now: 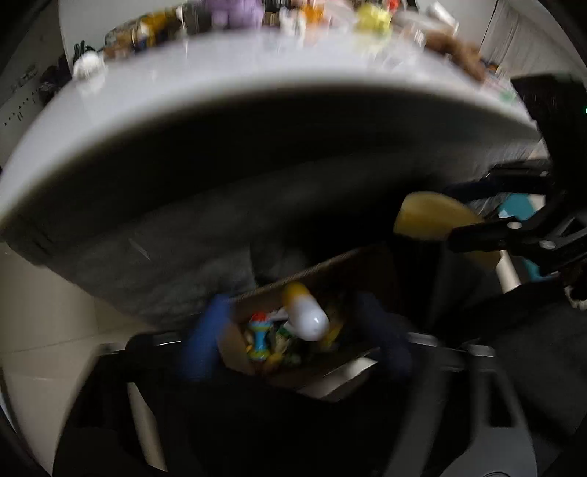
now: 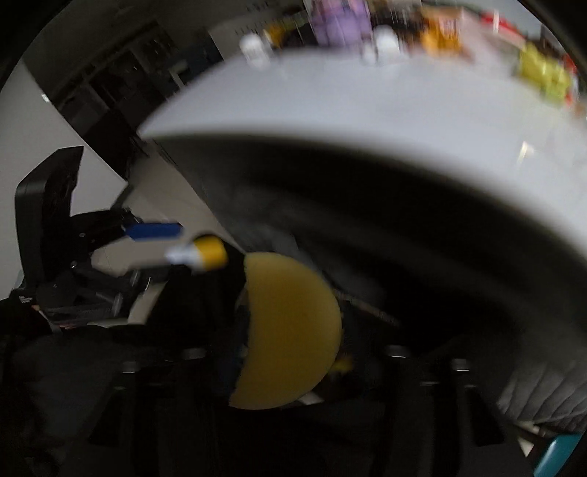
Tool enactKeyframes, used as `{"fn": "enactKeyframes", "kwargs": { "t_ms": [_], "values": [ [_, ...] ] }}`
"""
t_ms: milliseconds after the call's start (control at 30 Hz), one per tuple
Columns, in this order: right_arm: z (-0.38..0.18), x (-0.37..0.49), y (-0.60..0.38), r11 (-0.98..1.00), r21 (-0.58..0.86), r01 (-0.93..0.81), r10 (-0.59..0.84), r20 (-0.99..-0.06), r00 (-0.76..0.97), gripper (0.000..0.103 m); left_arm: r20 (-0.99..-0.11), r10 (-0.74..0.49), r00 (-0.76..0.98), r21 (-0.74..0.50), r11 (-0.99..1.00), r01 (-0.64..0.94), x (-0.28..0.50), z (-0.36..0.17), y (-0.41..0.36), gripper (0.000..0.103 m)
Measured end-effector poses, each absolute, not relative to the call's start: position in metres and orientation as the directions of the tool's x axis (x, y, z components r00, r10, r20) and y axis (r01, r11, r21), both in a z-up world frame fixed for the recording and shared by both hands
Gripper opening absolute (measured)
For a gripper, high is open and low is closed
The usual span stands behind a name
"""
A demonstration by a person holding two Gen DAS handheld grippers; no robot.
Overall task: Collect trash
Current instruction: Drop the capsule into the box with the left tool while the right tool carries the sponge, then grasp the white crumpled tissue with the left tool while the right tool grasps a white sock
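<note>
In the left wrist view, a small white bottle with a yellow cap (image 1: pixel 306 312) is in mid-air between my left gripper's (image 1: pixel 297 334) spread blue fingers (image 1: pixel 205 337), over an open cardboard box (image 1: pixel 312 293) holding colourful trash. My left gripper is open. My right gripper (image 2: pixel 290 330) is shut on a pale yellow half-round piece (image 2: pixel 290 330), which hides its fingers. The piece also shows in the left wrist view (image 1: pixel 436 216), above the box's right side. The bottle (image 2: pixel 205 253) and left gripper (image 2: pixel 154 231) show in the right wrist view.
A white round table (image 1: pixel 220 110) fills the upper view, its far edge crowded with toys: a purple plush (image 1: pixel 234 11) and a yellow toy (image 1: pixel 374 16). A grey sofa side (image 1: pixel 146 249) and tiled floor (image 1: pixel 44 312) lie left of the box. A teal object (image 2: pixel 561 451) sits low right.
</note>
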State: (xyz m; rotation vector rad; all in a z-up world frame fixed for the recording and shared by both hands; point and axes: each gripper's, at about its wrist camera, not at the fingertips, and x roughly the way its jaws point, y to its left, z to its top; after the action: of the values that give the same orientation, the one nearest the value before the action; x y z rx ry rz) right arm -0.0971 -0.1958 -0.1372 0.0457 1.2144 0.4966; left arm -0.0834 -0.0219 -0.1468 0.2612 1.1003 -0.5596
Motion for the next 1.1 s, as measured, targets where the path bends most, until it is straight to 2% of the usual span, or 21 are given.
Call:
{"fn": "enactKeyframes", "kwargs": {
  "t_ms": [67, 133, 233, 333, 367, 500, 600, 667, 733, 800, 867, 1100],
  "values": [
    [-0.144, -0.097, -0.195, 0.903, 0.269, -0.335, 0.36, -0.899, 0.248, 0.06, -0.919, -0.265, 0.291, -0.077, 0.846, 0.527, -0.079, -0.168, -0.019, 0.082],
    [-0.121, -0.098, -0.198, 0.888, 0.289, -0.357, 0.4, -0.868, 0.294, 0.06, -0.924, -0.271, 0.272, -0.113, 0.869, 0.482, -0.074, -0.169, -0.009, 0.082],
    [-0.069, -0.088, -0.204, 0.883, 0.27, -0.384, 0.427, -0.8, 0.421, 0.064, -0.878, -0.328, 0.348, -0.156, 0.884, 0.44, -0.065, -0.133, 0.01, 0.082],
    [-0.034, -0.048, -0.205, 0.9, 0.229, -0.372, 0.407, -0.749, 0.522, 0.067, -0.791, -0.356, 0.498, -0.169, 0.908, 0.382, -0.039, -0.074, 0.031, 0.083],
    [-0.028, -0.03, -0.205, 0.911, 0.211, -0.354, 0.385, -0.742, 0.548, 0.067, -0.765, -0.354, 0.538, -0.168, 0.916, 0.363, -0.031, -0.061, 0.037, 0.089],
    [-0.025, 0.046, -0.198, 0.951, 0.165, -0.261, 0.294, -0.742, 0.602, 0.067, -0.682, -0.257, 0.685, -0.116, 0.962, 0.246, 0.022, -0.026, 0.053, 0.09],
    [-0.038, 0.094, -0.199, 0.961, 0.178, -0.21, 0.269, -0.773, 0.574, 0.061, -0.667, -0.191, 0.72, -0.093, 0.98, 0.174, 0.053, -0.022, 0.062, 0.09],
    [-0.051, 0.114, -0.198, 0.968, 0.173, -0.185, 0.246, -0.809, 0.534, 0.051, -0.679, -0.158, 0.717, -0.087, 0.987, 0.136, 0.079, -0.023, 0.065, 0.091],
    [-0.054, 0.119, -0.199, 0.971, 0.136, -0.195, 0.222, -0.812, 0.54, 0.031, -0.692, -0.146, 0.706, -0.086, 0.989, 0.12, 0.103, -0.025, 0.067, 0.09],
    [-0.052, 0.118, -0.199, 0.964, 0.135, -0.228, 0.238, -0.818, 0.524, 0.018, -0.704, -0.118, 0.701, -0.062, 0.993, 0.105, 0.121, -0.028, 0.068, 0.091],
    [-0.051, 0.111, -0.205, 0.962, 0.146, -0.23, 0.248, -0.816, 0.522, 0.018, -0.72, -0.083, 0.689, -0.04, 0.996, 0.078, 0.146, -0.036, 0.067, 0.091],
    [-0.051, 0.07, -0.225, 0.946, 0.18, -0.268, 0.298, -0.809, 0.507, 0.019, -0.771, -0.065, 0.634, -0.087, 0.996, -0.004, 0.231, -0.047, 0.086, 0.09]
  ]
}}
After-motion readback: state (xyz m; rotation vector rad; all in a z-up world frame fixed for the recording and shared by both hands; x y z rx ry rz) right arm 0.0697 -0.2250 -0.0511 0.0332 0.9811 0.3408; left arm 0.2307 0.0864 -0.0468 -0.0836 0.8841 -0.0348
